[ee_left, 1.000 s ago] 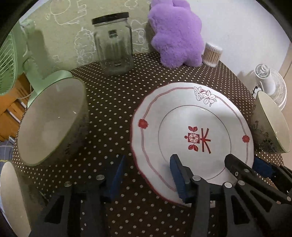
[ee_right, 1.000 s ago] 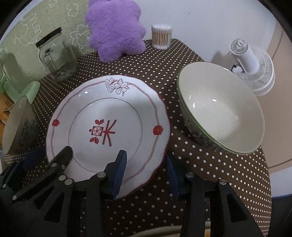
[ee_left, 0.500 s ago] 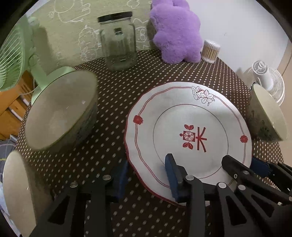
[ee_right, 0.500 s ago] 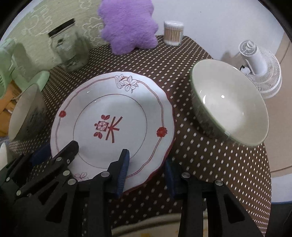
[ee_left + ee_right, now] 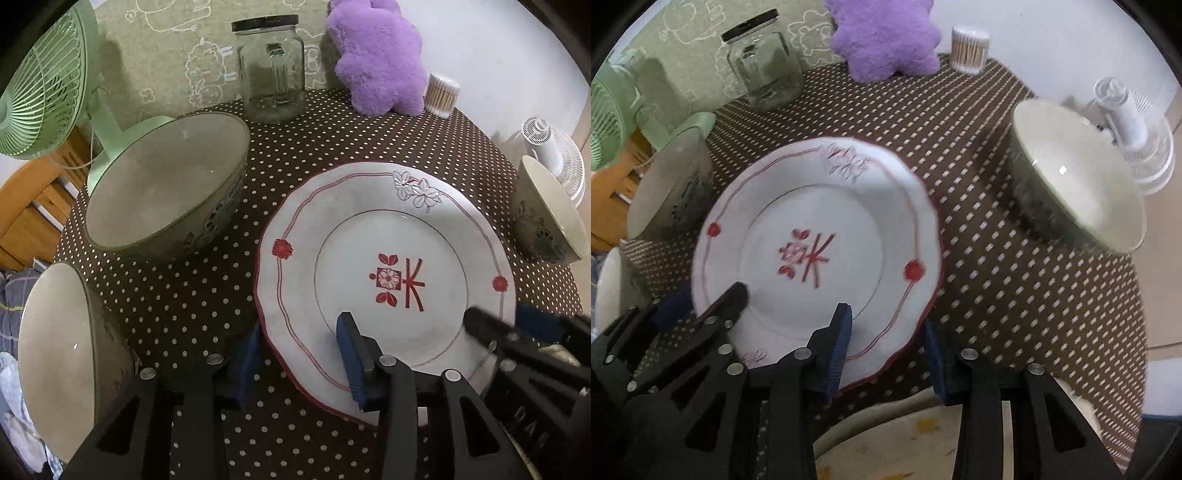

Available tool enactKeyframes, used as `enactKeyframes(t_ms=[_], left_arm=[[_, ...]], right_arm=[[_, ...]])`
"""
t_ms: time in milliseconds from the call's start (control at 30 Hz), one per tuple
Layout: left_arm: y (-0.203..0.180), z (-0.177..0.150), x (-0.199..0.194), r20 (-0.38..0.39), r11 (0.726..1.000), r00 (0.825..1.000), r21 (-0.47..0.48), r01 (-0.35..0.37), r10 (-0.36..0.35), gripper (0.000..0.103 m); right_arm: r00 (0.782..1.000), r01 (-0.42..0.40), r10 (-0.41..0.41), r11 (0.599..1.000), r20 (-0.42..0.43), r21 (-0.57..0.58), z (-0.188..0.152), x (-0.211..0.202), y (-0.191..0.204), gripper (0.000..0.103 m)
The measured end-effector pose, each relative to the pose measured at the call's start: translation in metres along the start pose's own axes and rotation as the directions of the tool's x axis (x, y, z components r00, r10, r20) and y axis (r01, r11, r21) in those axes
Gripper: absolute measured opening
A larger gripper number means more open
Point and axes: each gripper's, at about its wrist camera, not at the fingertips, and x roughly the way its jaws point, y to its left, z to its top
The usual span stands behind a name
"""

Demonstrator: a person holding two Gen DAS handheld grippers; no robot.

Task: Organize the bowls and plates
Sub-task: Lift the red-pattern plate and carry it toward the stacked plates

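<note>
A white plate with red trim (image 5: 384, 266) lies in the middle of the dotted table; it also shows in the right wrist view (image 5: 820, 251). My left gripper (image 5: 299, 354) is open, its jaws either side of the plate's near-left rim. My right gripper (image 5: 886, 354) is open, its jaws either side of the near-right rim. A bowl (image 5: 166, 184) stands left of the plate and another bowl (image 5: 62, 354) at the near left. A third bowl (image 5: 1078, 173) stands at the right. The edge of another plate (image 5: 894, 435) shows under my right gripper.
A glass jar (image 5: 271, 70), a purple plush toy (image 5: 380, 59) and a cotton-swab tub (image 5: 441, 94) stand at the back. A green fan (image 5: 48, 81) is at the far left, a white fan (image 5: 1126, 122) beyond the right table edge.
Both grippers have pulled back and up a little, so more of the table shows. The plate lies where it was. Both grippers remain open.
</note>
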Motion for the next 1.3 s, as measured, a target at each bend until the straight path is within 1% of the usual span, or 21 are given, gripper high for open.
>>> enactKeyframes(t_ms=[33, 67, 133, 167, 300, 333, 367, 400, 433, 533, 633, 700, 833, 933, 1033, 1100, 1167, 1300], left_arm=[[0.0, 0.001, 0.002, 0.0, 1.0, 1.0, -0.002, -0.002, 0.002, 0.043], [0.0, 0.004, 0.003, 0.003, 1.0, 1.0, 0.001, -0.005, 0.005, 0.043], [0.0, 0.008, 0.006, 0.01, 1.0, 1.0, 0.004, -0.015, 0.014, 0.043], [0.0, 0.011, 0.007, 0.015, 1.0, 1.0, 0.004, -0.017, 0.017, 0.043], [0.002, 0.022, 0.011, 0.031, 0.999, 0.999, -0.007, -0.033, 0.033, 0.044], [0.002, 0.023, 0.012, 0.032, 0.999, 0.999, -0.009, -0.033, 0.033, 0.044], [0.002, 0.025, 0.012, 0.032, 0.999, 0.999, -0.011, -0.03, 0.031, 0.044], [0.001, 0.026, 0.012, 0.031, 1.0, 0.999, -0.009, -0.024, 0.024, 0.044], [-0.001, 0.027, 0.012, 0.029, 1.0, 0.999, -0.005, -0.025, 0.025, 0.045], [-0.004, 0.027, 0.013, 0.017, 1.0, 1.0, -0.005, -0.01, 0.01, 0.054], [-0.006, 0.024, 0.009, 0.021, 1.0, 1.0, 0.006, -0.005, 0.005, 0.054], [-0.004, 0.022, 0.006, 0.012, 1.0, 1.0, -0.004, 0.004, -0.004, 0.054], [-0.002, 0.019, -0.003, 0.016, 1.0, 1.0, -0.01, 0.007, -0.007, 0.054], [0.0, 0.017, -0.015, 0.032, 1.0, 0.999, -0.005, 0.006, -0.006, 0.054], [0.002, 0.014, -0.029, 0.042, 1.0, 0.999, 0.004, 0.023, -0.023, 0.054], [0.005, 0.012, -0.04, 0.05, 0.999, 0.998, 0.008, 0.037, -0.037, 0.054], [0.008, 0.009, -0.05, 0.056, 0.999, 0.998, 0.012, 0.038, -0.039, 0.054], [0.011, 0.005, -0.072, 0.073, 0.999, 0.996, 0.026, 0.044, -0.046, 0.054]], right_arm=[[1.0, 0.011, -0.011, 1.0, 0.015, -0.008, 0.003, -0.001, -0.001, 0.049], [0.999, 0.017, -0.017, 1.0, 0.029, -0.01, 0.007, -0.001, -0.001, 0.058], [0.998, 0.023, -0.022, 1.0, 0.06, -0.01, 0.016, -0.001, -0.003, 0.064], [0.997, 0.023, -0.022, 1.0, 0.074, -0.013, 0.021, 0.0, -0.003, 0.064], [0.997, 0.016, -0.016, 1.0, 0.077, -0.005, 0.036, 0.011, -0.006, 0.064], [0.996, 0.018, -0.018, 1.0, 0.084, -0.005, 0.038, 0.013, -0.005, 0.06], [0.996, 0.022, -0.021, 1.0, 0.09, -0.009, 0.039, 0.015, -0.004, 0.052], [0.996, 0.026, -0.025, 0.999, 0.085, -0.019, 0.04, 0.019, -0.001, 0.048], [0.996, 0.035, -0.033, 0.999, 0.077, -0.024, 0.039, 0.021, 0.001, 0.048], [0.996, 0.056, -0.053, 0.998, 0.076, -0.032, 0.039, 0.02, 0.003, 0.047], [0.995, 0.066, -0.064, 0.998, 0.07, -0.02, 0.043, 0.019, 0.002, 0.047], [0.995, 0.076, -0.075, 0.997, 0.069, -0.025, 0.041, 0.018, 0.003, 0.047], [0.997, 0.057, -0.056, 0.998, 0.061, -0.015, 0.038, 0.007, 0.004, 0.047], [0.996, 0.064, -0.062, 0.998, 0.071, -0.022, 0.035, -0.004, 0.009, 0.047], [0.994, 0.067, -0.066, 0.998, 0.083, -0.015, 0.029, -0.017, 0.01, 0.047], [0.994, 0.072, -0.071, 0.997, 0.086, -0.003, 0.025, -0.026, 0.01, 0.047], [0.994, 0.062, -0.064, 0.998, 0.086, 0.024, 0.02, -0.037, 0.009, 0.047], [0.992, 0.068, -0.072, 0.997, 0.1, 0.042, 0.006, -0.059, 0.012, 0.047]])
